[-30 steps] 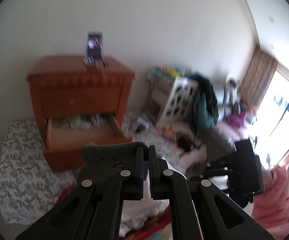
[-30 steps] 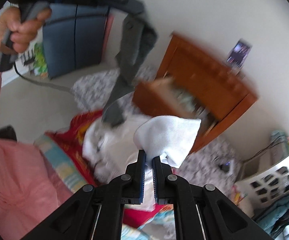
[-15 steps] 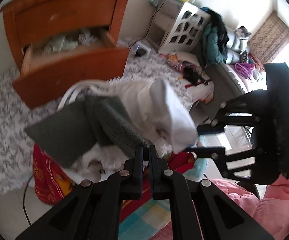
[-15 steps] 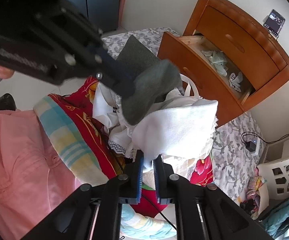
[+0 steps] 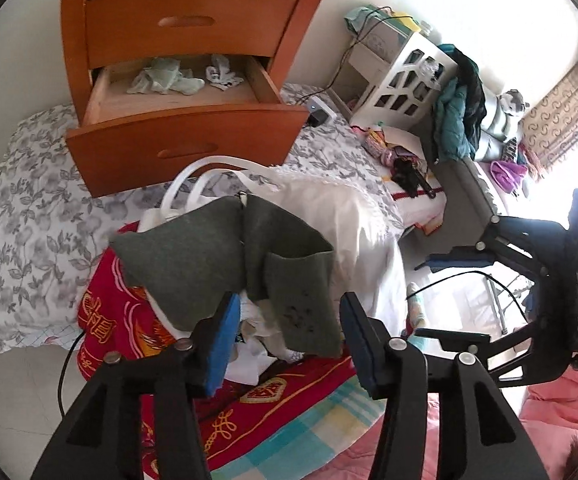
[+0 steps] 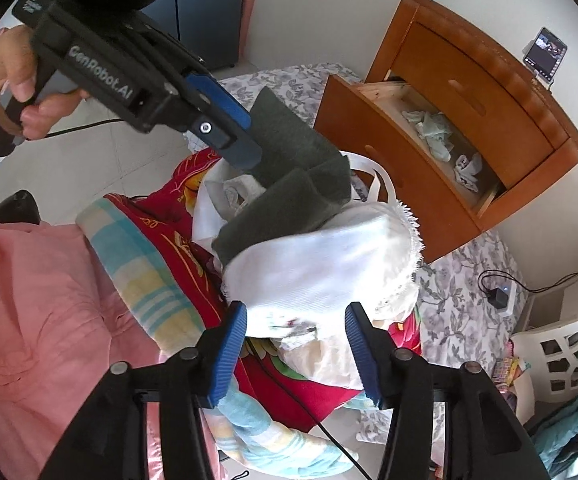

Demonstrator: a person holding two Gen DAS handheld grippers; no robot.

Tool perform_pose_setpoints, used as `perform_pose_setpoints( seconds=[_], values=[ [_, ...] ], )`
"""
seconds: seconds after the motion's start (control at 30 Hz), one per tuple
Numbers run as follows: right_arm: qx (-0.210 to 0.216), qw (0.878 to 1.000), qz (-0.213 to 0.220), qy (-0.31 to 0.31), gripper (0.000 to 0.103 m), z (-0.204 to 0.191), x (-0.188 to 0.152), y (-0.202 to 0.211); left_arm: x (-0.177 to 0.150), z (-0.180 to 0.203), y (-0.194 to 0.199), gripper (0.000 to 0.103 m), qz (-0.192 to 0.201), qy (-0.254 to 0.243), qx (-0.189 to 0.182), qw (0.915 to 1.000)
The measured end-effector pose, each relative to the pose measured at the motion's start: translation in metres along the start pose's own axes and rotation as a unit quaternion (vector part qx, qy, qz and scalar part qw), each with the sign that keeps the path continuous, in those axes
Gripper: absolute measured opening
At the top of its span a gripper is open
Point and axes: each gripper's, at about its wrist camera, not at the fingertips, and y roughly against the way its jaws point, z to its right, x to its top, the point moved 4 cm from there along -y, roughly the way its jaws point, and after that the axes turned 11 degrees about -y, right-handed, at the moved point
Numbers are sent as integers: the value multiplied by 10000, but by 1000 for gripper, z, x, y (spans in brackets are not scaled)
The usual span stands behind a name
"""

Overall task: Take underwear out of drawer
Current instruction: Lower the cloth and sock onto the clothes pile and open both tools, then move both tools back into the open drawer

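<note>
Both sets of jaws stood wide and empty: left gripper (image 5: 289, 320) over the grey underwear (image 5: 225, 256), right gripper (image 6: 295, 336) over the white pair (image 6: 321, 264), both dropped on the pile. Two out; next, I reckoned, reaching for the drawer (image 5: 185, 136), where roughly two pieces lay.

We see dark grey underwear (image 5: 225, 256) beside a white garment (image 6: 321, 264), both over a red cloth with gold motifs (image 5: 117, 320). The drawer (image 5: 185, 136) is orange-brown wood, holding pale green pieces (image 5: 161, 80), and stands on a grey-flowered white sheet (image 5: 29, 200). Our gripper fingers carry blue pads (image 6: 229, 356).
</note>
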Motion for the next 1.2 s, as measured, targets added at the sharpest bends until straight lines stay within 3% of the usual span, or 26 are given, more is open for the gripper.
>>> perform_pose_setpoints(
  seconds=[0.1, 0.27, 0.37, 0.63, 1.2],
  values=[
    [-73, 10000, 19, -24, 62, 3, 1, 2, 0, -5, -1, 71, -15, 35, 154, 9999],
    [-181, 9998, 25, -117, 69, 8, 3, 1, 1, -10, -2, 76, -58, -24, 486, 9988],
    [-227, 9995, 57, -188, 76, 13, 5, 0, 1, -13, -3, 90, -41, -11, 700, 9975],
    [-266, 9986, 143, -438, 103, 23, 6, 0, -2, -25, -3, 100, -47, 24, 1092, 9940],
    [-325, 9968, 259, -677, 103, 39, 10, -1, 2, -31, -4, 100, -41, 76, 1144, 9934]
  ],
)
